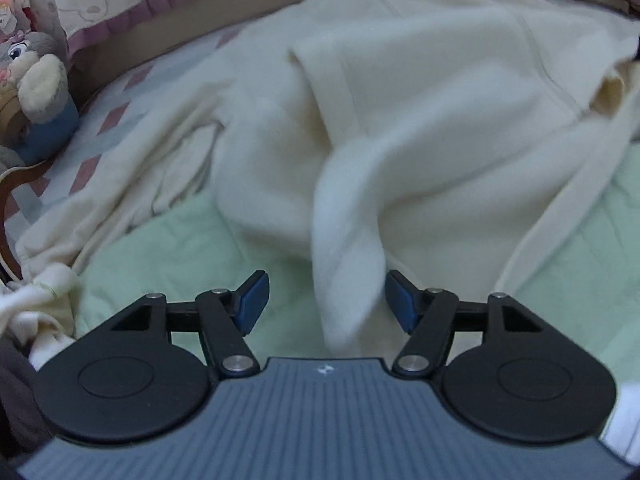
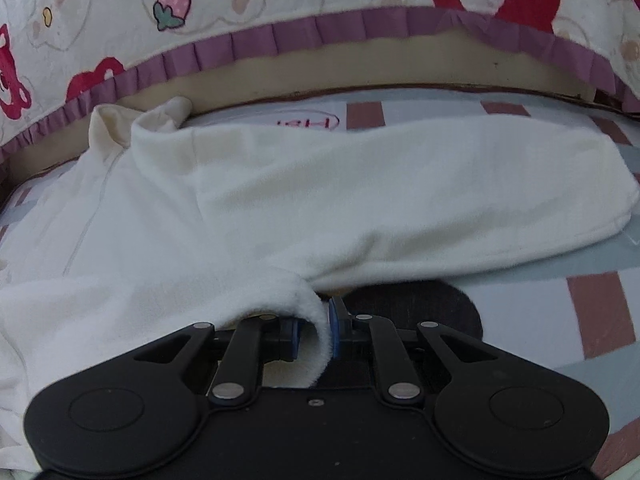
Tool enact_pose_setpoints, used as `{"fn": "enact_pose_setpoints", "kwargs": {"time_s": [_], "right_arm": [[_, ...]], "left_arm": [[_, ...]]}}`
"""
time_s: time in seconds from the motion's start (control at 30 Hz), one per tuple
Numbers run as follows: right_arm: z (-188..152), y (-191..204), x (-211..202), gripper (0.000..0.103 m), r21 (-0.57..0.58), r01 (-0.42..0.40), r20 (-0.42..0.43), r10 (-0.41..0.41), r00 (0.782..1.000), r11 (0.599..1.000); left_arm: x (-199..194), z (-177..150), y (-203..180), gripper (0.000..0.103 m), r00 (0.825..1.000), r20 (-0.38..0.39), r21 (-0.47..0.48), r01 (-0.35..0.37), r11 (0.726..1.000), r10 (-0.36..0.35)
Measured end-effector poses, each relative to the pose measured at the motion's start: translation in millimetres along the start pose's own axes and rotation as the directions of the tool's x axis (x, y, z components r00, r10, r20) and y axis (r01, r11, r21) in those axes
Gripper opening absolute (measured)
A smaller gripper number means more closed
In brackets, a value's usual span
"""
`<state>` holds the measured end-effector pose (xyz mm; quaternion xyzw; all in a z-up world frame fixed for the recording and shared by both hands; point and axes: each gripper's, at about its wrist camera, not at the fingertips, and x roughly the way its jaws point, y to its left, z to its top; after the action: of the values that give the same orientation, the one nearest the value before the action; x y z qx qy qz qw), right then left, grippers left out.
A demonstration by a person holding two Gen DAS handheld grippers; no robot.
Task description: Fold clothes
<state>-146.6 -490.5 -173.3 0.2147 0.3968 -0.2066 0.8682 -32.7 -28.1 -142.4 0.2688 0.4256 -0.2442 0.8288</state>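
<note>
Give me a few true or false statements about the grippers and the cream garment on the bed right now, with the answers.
1. The right gripper is clamped on a fold of the cream garment. True.
2. The left gripper grips the garment tightly. False: its jaws stand apart, cloth hanging loose between them.
3. A stuffed toy sits at the left edge of the left wrist view. True.
4. The garment is dark blue. False: it is cream.

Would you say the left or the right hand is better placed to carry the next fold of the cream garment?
Probably the right: its tongs are shut on an edge of the cream fleece garment, while the left tongs stand open, a fold between them ungripped.
</note>
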Motion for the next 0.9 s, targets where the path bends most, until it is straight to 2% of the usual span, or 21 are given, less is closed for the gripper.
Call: {"fn": "enact_pose_setpoints", "kwargs": {"time_s": [0.1, 0.17, 0.2, 0.23, 0.3, 0.37, 0.47, 0.53, 0.57, 0.6, 0.63, 0.67, 0.7, 0.77, 0.83, 0.87, 0.9], "right_arm": [[-2, -3, -1, 0.016, 0.01, -0.007, 0.001, 0.007, 1.0, 1.0], [-2, -4, -7, 0.015, 0.007, -0.014, 0.019, 0.013, 1.0, 1.0], [-1, -4, -12, 0.013, -0.005, -0.019, 0.038, 0.019, 0.999, 1.0], [-1, -4, -18, 0.006, -0.021, -0.026, 0.059, 0.028, 0.998, 0.999], [-1, -5, -40, 0.006, -0.067, -0.062, 0.096, 0.068, 0.993, 0.996], [-7, -9, -64, 0.006, -0.095, -0.11, 0.118, 0.121, 0.986, 0.989], [-21, -16, -106, 0.006, -0.111, -0.166, 0.138, 0.181, 0.974, 0.98], [-33, -13, -141, 0.004, -0.154, -0.197, 0.168, 0.222, 0.96, 0.968], [-38, -13, -160, 0.004, -0.159, -0.246, 0.179, 0.273, 0.945, 0.956], [-42, -15, -180, 0.004, -0.151, -0.324, 0.186, 0.349, 0.919, 0.934], [-46, -16, -200, 0.004, -0.143, -0.4, 0.194, 0.422, 0.886, 0.905], [-51, -18, -221, 0.004, -0.129, -0.485, 0.208, 0.502, 0.84, 0.865], [-59, -19, -235, 0.004, -0.117, -0.532, 0.204, 0.544, 0.814, 0.839], [-81, -18, -247, 0.004, -0.102, -0.549, 0.153, 0.559, 0.815, 0.829], [-102, -17, -259, 0.004, -0.087, -0.565, 0.102, 0.572, 0.814, 0.82], [-116, -18, -256, 0.004, -0.059, -0.555, 0.056, 0.558, 0.828, 0.83], [-132, -18, -243, 0.004, -0.024, -0.522, -0.006, 0.522, 0.853, 0.853]], "left_arm": [[3, 1, -1, 0.061, 0.999, -0.008, -0.002, -0.046, 0.999, 0.046], [-6, 5, 5, 0.007, 0.997, 0.036, -0.029, -0.065, 0.997, 0.066], [-15, 7, 9, 0.006, 0.993, 0.069, -0.036, -0.089, 0.995, 0.091], [-26, 9, 14, 0.006, 0.984, 0.113, -0.043, -0.133, 0.99, 0.137], [-52, 13, 26, 0.006, 0.959, 0.194, -0.075, -0.194, 0.978, 0.205], [-84, 16, 45, 0.006, 0.936, 0.266, -0.135, -0.201, 0.97, 0.231], [-117, 18, 65, 0.007, 0.908, 0.328, -0.174, -0.215, 0.961, 0.262], [-132, 19, 75, 0.007, 0.898, 0.353, -0.186, -0.207, 0.961, 0.262], [-141, 19, 79, 0.007, 0.893, 0.365, -0.19, -0.205, 0.96, 0.263], [-149, 18, 82, 0.007, 0.889, 0.375, -0.194, -0.202, 0.96, 0.263], [-155, 17, 86, 0.007, 0.89, 0.378, -0.205, -0.188, 0.961, 0.255], [-162, 13, 93, 0.007, 0.895, 0.377, -0.231, -0.156, 0.96, 0.236], [-168, 10, 101, 0.007, 0.901, 0.375, -0.258, -0.125, 0.958, 0.218], [-168, -3, 116, 0.007, 0.92, 0.342, -0.322, -0.074, 0.944, 0.189], [-160, -15, 127, 0.007, 0.937, 0.302, -0.368, -0.056, 0.928, 0.176], [-152, -23, 130, 0.007, 0.948, 0.27, -0.386, -0.056, 0.921, 0.171], [-145, -30, 133, 0.007, 0.957, 0.24, -0.402, -0.054, 0.914, 0.162]]}}
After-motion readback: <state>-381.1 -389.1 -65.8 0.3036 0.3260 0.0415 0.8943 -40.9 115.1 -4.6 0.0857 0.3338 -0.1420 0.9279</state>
